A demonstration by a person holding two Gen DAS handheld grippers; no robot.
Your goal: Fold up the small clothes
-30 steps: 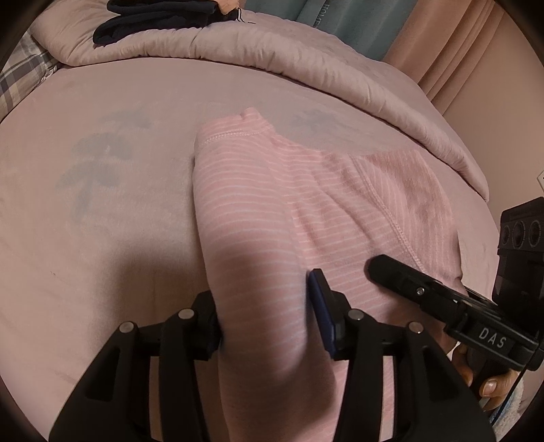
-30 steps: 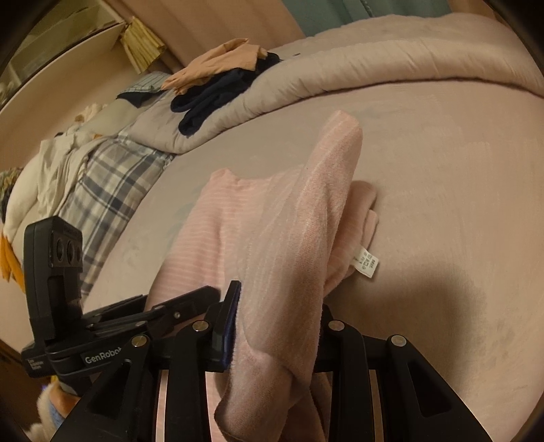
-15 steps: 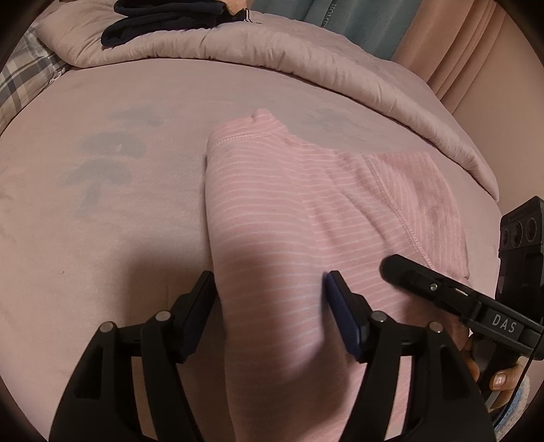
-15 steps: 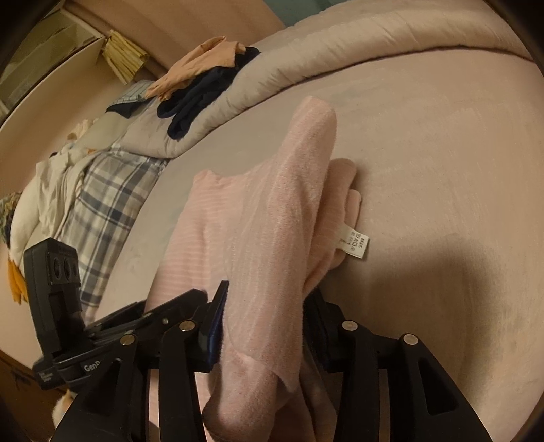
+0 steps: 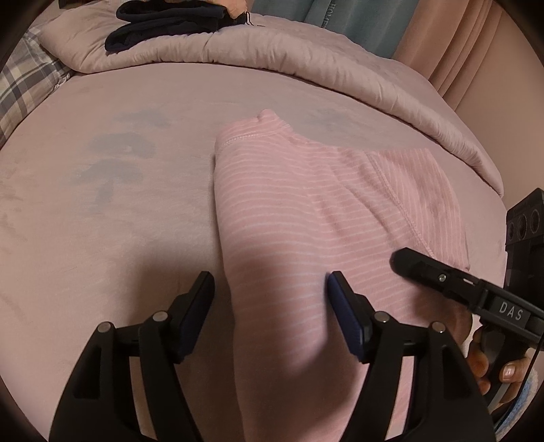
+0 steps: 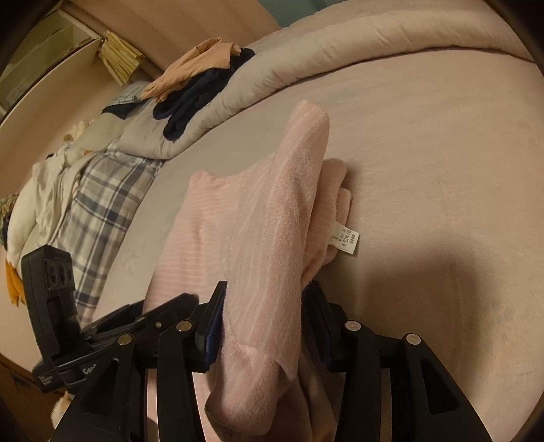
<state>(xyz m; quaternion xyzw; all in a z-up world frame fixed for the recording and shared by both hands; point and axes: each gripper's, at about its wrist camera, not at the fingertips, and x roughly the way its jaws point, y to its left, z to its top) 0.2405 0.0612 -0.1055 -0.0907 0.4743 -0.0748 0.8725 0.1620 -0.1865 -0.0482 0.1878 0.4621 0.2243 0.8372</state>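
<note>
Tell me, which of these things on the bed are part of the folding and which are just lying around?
In use: pink striped garment, left gripper, right gripper.

Lying about: dark clothes, peach garment, plaid sheet, pink comforter.

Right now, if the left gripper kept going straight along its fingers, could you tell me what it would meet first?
The pink striped garment: it already lies between the open fingers of the left gripper, so straight ahead only gathers more of it, then probably the pink bedsheet.

rolled pink duvet (image 5: 306, 64); dark navy clothes (image 5: 163, 23); plaid blanket (image 6: 98, 204)
</note>
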